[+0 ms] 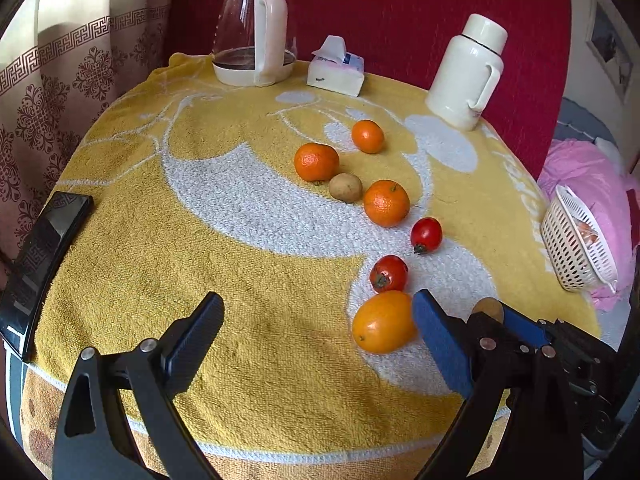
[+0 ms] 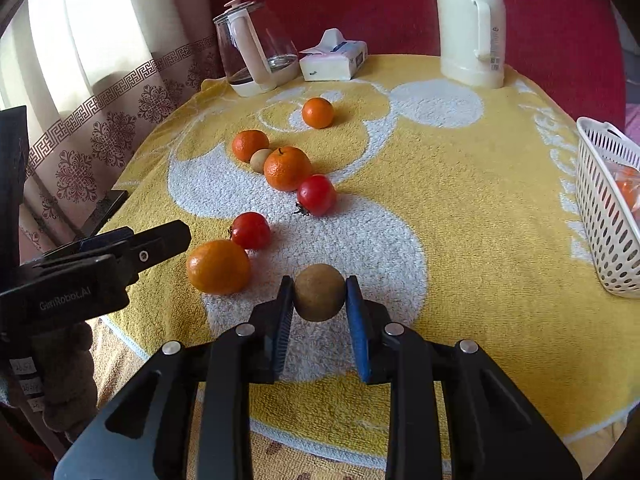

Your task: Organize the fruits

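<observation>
My right gripper (image 2: 320,298) is shut on a brown round fruit (image 2: 319,292) just above the yellow towel (image 2: 460,240). My left gripper (image 1: 316,300) stands open, with a large orange (image 1: 382,322) inside its span, right beside the right pad (image 1: 438,340). Behind the orange, running away from me, lie two red tomatoes (image 1: 389,273) (image 1: 426,234), three mandarins (image 1: 386,203) (image 1: 316,161) (image 1: 367,136) and a second small brown fruit (image 1: 345,187). A white basket (image 2: 600,216) with orange fruit in it stands at the right edge.
At the back stand a glass kettle (image 1: 254,28), a tissue pack (image 1: 336,68) and a cream flask (image 1: 468,72). A black flat device (image 1: 40,264) lies at the left edge. A curtain hangs on the left, and pink bedding (image 1: 580,176) lies beyond the right edge.
</observation>
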Motion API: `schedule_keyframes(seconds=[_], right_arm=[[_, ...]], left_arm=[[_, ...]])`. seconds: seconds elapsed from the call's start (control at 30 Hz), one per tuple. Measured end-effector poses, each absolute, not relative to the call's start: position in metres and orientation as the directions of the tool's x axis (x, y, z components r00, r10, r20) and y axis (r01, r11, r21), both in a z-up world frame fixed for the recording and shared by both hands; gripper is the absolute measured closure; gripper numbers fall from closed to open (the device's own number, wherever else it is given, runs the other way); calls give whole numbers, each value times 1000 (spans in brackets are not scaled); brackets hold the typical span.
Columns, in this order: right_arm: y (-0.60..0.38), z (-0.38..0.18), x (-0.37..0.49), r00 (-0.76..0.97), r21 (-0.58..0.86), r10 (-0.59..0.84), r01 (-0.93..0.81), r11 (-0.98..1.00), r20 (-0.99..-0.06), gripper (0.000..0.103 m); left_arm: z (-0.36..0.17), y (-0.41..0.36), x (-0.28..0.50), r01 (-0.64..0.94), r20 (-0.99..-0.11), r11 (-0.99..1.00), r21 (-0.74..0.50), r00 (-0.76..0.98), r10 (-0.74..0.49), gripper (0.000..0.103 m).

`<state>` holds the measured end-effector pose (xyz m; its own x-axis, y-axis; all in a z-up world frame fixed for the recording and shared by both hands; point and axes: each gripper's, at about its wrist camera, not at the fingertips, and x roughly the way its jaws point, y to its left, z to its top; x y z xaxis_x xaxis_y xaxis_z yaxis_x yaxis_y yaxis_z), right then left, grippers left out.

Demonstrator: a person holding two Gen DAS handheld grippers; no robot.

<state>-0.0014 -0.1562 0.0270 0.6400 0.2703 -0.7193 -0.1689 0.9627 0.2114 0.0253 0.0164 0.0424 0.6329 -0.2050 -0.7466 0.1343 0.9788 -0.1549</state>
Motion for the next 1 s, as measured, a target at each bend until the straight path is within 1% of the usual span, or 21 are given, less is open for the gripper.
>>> schedule_keyframes(seconds=[0.3, 0.43, 0.5, 0.63, 0.8, 0.87, 1.0], right_arm=[[-175, 20, -5, 633, 241, 269, -132, 961, -726, 76], [-176, 19, -5, 630, 248, 276, -135, 959, -726, 76], [-176, 20, -6, 633, 251, 279, -135, 958, -722, 76], [-180, 20, -6, 635, 261, 280, -127, 957, -720, 76], [-180, 20, -7, 637, 262, 282, -128, 957, -717, 76], [-180, 20, -8, 639, 263, 282, -128, 956, -715, 76], [-182, 22, -10, 647, 272, 286, -125, 954, -707, 76]], left_arm=[[30, -16, 27, 195, -760, 974, -117, 614, -215, 10], [25, -19, 30, 195, -768, 973, -120, 603, -215, 19], [22, -20, 30, 198, -773, 973, -121, 596, -217, 21], [17, -19, 33, 195, -780, 973, -126, 586, -218, 30], [16, -20, 29, 218, -771, 967, -133, 591, -239, 47], [17, -20, 26, 240, -759, 958, -158, 591, -273, 59], [20, -15, 23, 236, -739, 954, -187, 606, -295, 59]])
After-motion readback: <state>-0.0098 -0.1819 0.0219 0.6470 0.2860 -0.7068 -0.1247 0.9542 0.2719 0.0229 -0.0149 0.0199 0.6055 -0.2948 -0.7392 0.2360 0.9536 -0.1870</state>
